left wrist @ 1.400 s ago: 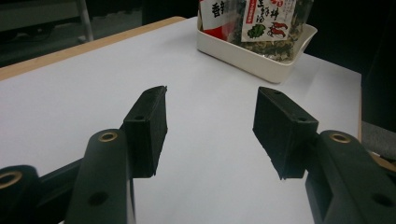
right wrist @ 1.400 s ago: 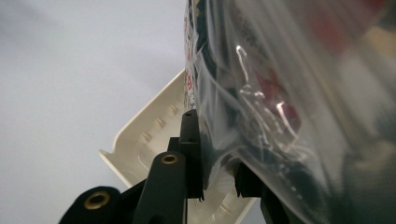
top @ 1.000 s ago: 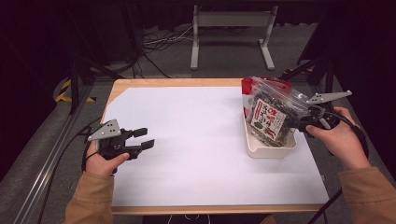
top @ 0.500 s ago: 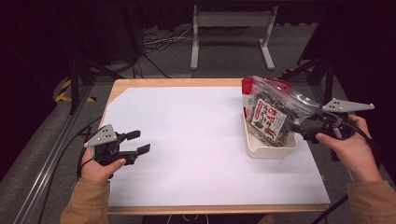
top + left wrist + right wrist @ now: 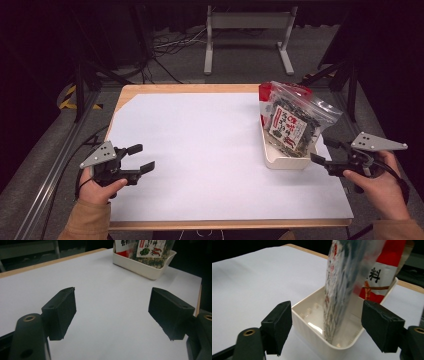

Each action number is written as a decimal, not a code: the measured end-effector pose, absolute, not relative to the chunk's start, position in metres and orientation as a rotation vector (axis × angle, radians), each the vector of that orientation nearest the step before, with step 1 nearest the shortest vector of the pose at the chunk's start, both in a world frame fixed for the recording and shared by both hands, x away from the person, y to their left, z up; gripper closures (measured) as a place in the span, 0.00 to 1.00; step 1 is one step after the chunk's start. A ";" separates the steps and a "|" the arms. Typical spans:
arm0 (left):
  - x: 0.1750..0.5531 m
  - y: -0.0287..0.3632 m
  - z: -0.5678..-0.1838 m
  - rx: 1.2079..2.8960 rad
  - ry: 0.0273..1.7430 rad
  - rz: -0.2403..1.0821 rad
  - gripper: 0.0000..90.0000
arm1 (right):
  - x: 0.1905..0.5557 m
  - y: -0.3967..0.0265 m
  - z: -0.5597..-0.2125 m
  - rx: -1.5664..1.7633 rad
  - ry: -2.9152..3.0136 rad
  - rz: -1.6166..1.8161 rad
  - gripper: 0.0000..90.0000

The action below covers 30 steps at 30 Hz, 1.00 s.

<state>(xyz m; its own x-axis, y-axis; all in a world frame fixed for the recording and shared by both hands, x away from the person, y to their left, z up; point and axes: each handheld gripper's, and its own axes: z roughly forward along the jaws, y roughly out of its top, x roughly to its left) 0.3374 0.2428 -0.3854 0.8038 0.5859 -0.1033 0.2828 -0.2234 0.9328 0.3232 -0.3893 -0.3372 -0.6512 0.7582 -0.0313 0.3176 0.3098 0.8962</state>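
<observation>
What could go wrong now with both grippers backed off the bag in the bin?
1. The clear snack bag stands on edge, leaning in the white bin, and rises well above its rim; unsupported, it may tip out.
2. The open right gripper sits close to the bin's near corner and could nudge it.

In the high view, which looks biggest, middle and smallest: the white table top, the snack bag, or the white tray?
1. White table top, by far the largest.
2. Snack bag.
3. White tray, though the bag standing in it hides part of it, so these two are close.
</observation>
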 end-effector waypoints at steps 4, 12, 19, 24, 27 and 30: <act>0.335 0.242 -0.390 1.821 0.671 0.322 0.25 | 0.320 -0.383 -0.346 0.901 2.134 1.328 0.28; 0.332 0.243 -0.396 1.842 0.654 0.312 0.23 | 0.322 -0.363 -0.368 0.787 2.134 1.448 0.28; 0.331 0.240 -0.403 1.857 0.652 0.312 0.22 | 0.326 -0.350 -0.389 0.775 2.136 1.477 0.27; 0.332 0.240 -0.406 1.854 0.653 0.310 0.21 | 0.326 -0.341 -0.402 0.757 2.150 1.480 0.25; 0.332 0.239 -0.409 1.842 0.664 0.308 0.20 | 0.326 -0.339 -0.407 0.755 2.115 1.515 0.24; 0.332 0.240 -0.410 1.836 0.669 0.308 0.20 | 0.324 -0.338 -0.409 0.741 2.090 1.527 0.24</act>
